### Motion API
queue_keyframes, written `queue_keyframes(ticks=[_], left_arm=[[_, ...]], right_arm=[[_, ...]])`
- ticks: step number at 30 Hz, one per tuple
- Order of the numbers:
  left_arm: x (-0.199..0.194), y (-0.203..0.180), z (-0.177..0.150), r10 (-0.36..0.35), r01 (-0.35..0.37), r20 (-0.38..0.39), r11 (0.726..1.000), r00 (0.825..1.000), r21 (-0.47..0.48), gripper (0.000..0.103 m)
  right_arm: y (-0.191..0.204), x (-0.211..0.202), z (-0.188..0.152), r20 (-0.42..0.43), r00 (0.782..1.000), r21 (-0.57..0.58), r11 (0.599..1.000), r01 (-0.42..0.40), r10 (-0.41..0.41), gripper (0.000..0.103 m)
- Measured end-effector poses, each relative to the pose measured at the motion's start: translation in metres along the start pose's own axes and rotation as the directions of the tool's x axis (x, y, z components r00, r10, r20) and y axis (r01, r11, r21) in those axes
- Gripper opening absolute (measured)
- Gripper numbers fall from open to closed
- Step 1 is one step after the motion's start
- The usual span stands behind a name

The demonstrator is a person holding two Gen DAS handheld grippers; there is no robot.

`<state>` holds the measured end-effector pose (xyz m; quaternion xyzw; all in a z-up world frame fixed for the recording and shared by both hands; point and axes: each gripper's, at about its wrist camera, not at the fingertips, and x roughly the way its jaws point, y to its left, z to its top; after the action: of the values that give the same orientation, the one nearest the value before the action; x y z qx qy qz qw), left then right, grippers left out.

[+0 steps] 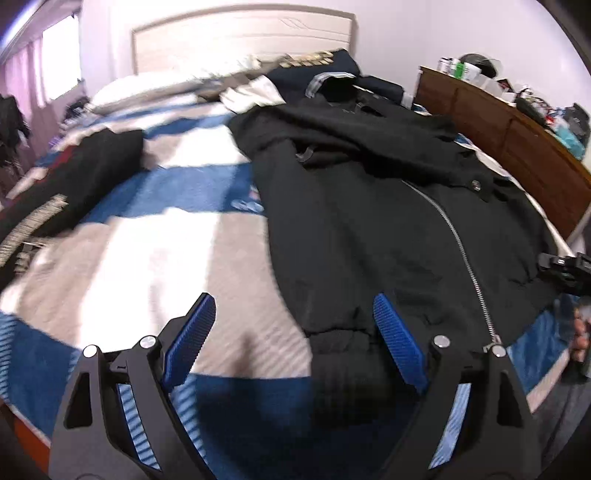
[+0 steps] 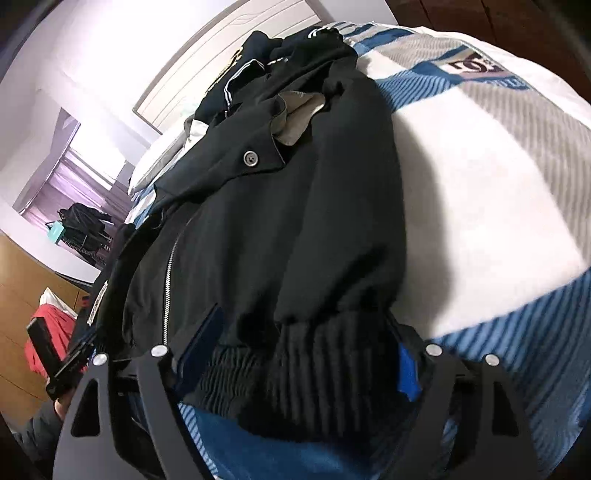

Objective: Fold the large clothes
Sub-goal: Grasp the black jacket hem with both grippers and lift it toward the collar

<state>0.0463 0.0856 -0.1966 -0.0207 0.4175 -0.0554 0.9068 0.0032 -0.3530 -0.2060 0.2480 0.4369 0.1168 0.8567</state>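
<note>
A black zip-up jacket lies spread on the striped bed cover, collar far, ribbed hem near. My left gripper hovers open over the hem's left corner. Its right finger is above the cloth and its left finger above the cover, with nothing pressed between them. In the right wrist view the jacket fills the middle, and its ribbed cuff and hem lie between the wide jaws of my right gripper. The cloth partly hides both blue pads, which do not press on it.
Another dark garment lies at the bed's left side. A heap of clothes sits by the headboard. A cluttered wooden dresser runs along the right. White and blue cover lies bare right of the jacket.
</note>
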Motion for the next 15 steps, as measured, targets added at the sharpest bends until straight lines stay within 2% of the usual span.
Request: queue_keyframes(ticks=[3, 7, 8, 9, 10, 12, 14, 15], left_arm=[[0.018, -0.003, -0.001, -0.084, 0.084, -0.049, 0.996, 0.995, -0.002, 0.085], [0.035, -0.002, -0.002, -0.136, 0.132, -0.085, 0.99, 0.987, -0.046, 0.085], [0.037, 0.002, -0.003, -0.166, 0.159, -0.09, 0.984, 0.982, -0.076, 0.078], [0.039, 0.004, -0.003, -0.206, 0.197, -0.098, 0.976, 0.974, -0.094, 0.065], [0.04, 0.003, -0.003, -0.238, 0.227, -0.11, 0.969, 0.965, -0.1, 0.06], [0.038, 0.002, -0.003, -0.256, 0.245, -0.114, 0.964, 0.96, -0.106, 0.046], [0.035, 0.008, 0.001, -0.269, 0.254, -0.111, 0.958, 0.957, -0.13, 0.036], [0.032, 0.011, 0.003, -0.283, 0.267, -0.102, 0.953, 0.954, -0.143, 0.033]], right_arm=[[0.004, 0.004, 0.001, 0.002, 1.0, 0.005, 1.0, -0.001, 0.001, 0.084], [0.003, 0.006, 0.003, 0.006, 1.0, 0.059, 0.998, -0.015, 0.015, 0.085], [0.002, 0.006, 0.003, 0.003, 1.0, 0.076, 0.997, -0.018, 0.018, 0.085], [0.001, 0.006, 0.004, -0.001, 1.0, 0.097, 0.995, -0.022, 0.022, 0.084], [0.0, 0.006, 0.005, -0.004, 1.0, 0.116, 0.993, -0.029, 0.029, 0.084], [0.001, 0.006, 0.005, -0.017, 0.999, 0.119, 0.992, -0.033, 0.036, 0.079], [0.003, 0.007, 0.005, -0.037, 0.999, 0.088, 0.996, 0.004, -0.001, 0.052], [0.001, 0.006, 0.006, -0.044, 0.999, 0.091, 0.996, -0.004, 0.008, 0.049]])
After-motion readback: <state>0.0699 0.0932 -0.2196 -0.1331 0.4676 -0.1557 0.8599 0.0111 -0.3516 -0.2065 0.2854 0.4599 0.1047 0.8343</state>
